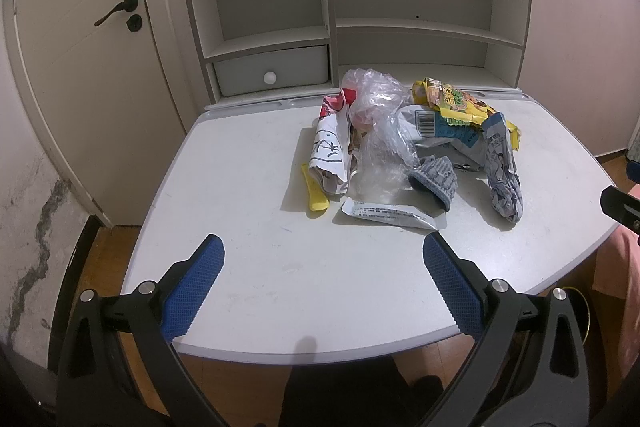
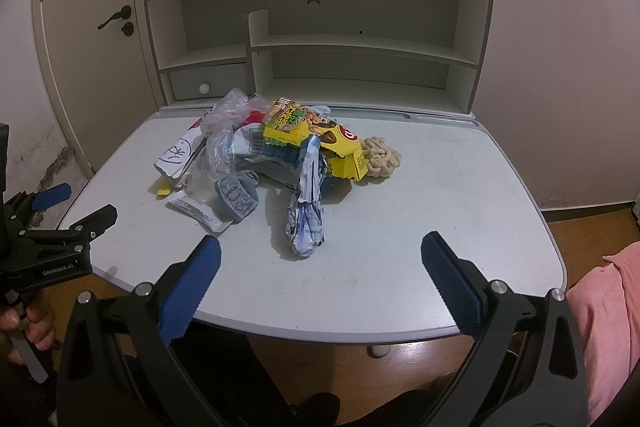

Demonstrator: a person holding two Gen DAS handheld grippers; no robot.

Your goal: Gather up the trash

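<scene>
A heap of trash lies on the white desk (image 1: pixel 248 267): a yellow snack box (image 2: pixel 308 127), a crumpled blue-white wrapper (image 2: pixel 306 223), clear plastic bags (image 1: pixel 376 131), a white printed bag (image 1: pixel 330 151), a flat white sachet (image 1: pixel 392 215), a grey knitted piece (image 1: pixel 434 181), a yellow strip (image 1: pixel 316 195) and a beige knotted rope (image 2: pixel 380 157). My left gripper (image 1: pixel 322 251) is open and empty, above the desk's near part, short of the sachet. My right gripper (image 2: pixel 320 251) is open and empty, just in front of the crumpled wrapper. The left gripper also shows in the right wrist view (image 2: pixel 60 211).
A white shelf unit (image 2: pixel 360 43) with a small drawer (image 1: pixel 272 71) stands at the back of the desk. A door (image 1: pixel 80 75) is to the left. Wooden floor (image 2: pixel 592 227) lies around the desk. Pink cloth (image 2: pixel 612 327) is at the right edge.
</scene>
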